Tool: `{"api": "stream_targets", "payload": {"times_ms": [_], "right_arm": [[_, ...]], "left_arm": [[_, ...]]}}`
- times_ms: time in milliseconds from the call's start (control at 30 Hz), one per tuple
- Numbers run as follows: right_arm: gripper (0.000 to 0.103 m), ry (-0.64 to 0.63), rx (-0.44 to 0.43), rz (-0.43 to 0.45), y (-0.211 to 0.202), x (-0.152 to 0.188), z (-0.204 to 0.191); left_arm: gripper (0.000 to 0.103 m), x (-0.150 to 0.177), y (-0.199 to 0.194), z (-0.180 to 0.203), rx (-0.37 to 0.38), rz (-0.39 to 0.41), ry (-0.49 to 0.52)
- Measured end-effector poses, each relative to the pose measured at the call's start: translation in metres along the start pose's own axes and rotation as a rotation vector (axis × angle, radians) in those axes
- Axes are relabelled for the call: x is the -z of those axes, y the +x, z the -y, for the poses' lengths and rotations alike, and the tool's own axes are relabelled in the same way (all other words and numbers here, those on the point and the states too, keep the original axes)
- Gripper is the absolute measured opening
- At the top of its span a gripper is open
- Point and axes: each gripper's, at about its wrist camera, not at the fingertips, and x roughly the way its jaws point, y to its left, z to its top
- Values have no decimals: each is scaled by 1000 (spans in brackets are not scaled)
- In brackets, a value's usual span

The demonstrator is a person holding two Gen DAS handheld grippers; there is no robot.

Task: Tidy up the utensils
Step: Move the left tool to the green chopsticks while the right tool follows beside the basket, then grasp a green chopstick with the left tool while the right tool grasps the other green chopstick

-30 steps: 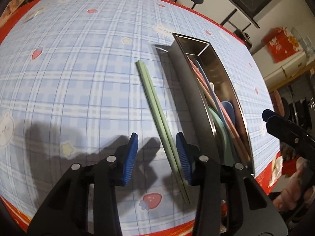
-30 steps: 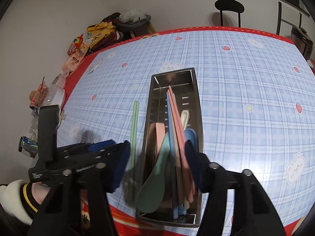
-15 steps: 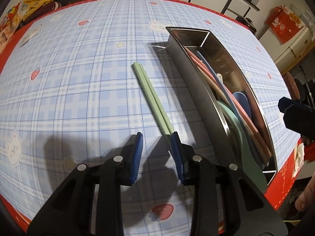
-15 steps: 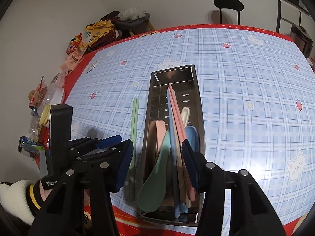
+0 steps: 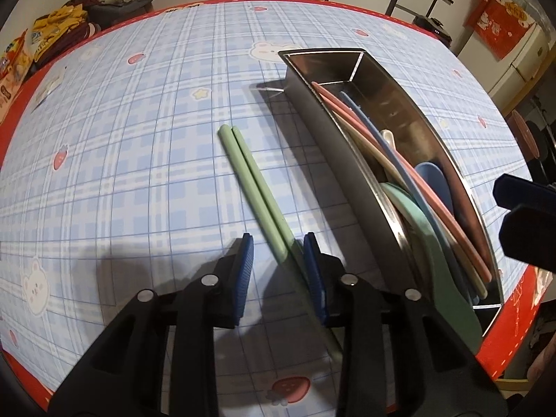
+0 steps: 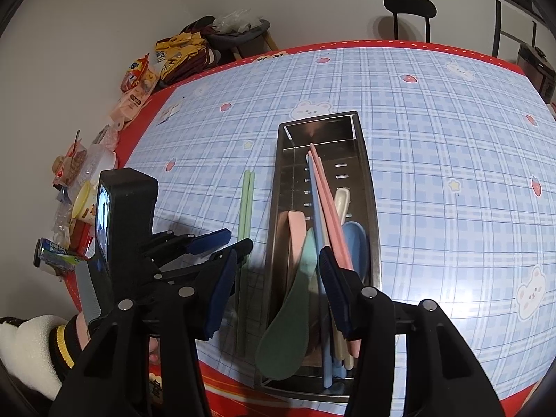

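Observation:
A pair of green chopsticks (image 5: 255, 184) lies on the blue plaid tablecloth, just left of a long steel tray (image 5: 325, 128). The tray holds pink and blue chopsticks (image 5: 378, 153), a green spoon (image 5: 427, 243) and a blue spoon. My left gripper (image 5: 278, 243) is open, low over the table, with the near part of the green chopsticks between its jaws. My right gripper (image 6: 278, 271) is open and empty above the tray's near end (image 6: 371, 243). The green chopsticks (image 6: 246, 205) and the left gripper (image 6: 222, 243) show in the right wrist view too.
The red table edge (image 6: 222, 382) runs close below both grippers. Snack bags (image 6: 139, 80), a yellow cup and a can crowd the floor and shelf left of the table. A black stool (image 6: 410, 10) stands behind the far edge.
My left gripper has moved so the green chopsticks now lie between its jaws, which have narrowed slightly. The right gripper has stayed over the tray.

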Motion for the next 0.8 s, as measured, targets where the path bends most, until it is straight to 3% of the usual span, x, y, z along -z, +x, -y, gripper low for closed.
{"api": "stream_targets", "payload": {"times_ms": [400, 800], "right_arm": [[48, 12, 1, 9, 1, -2, -7], [48, 18, 3, 10, 3, -3, -12]], "left_arm": [[31, 10, -5, -20, 43, -6, -44], [39, 11, -5, -11, 4, -2, 28]]}}
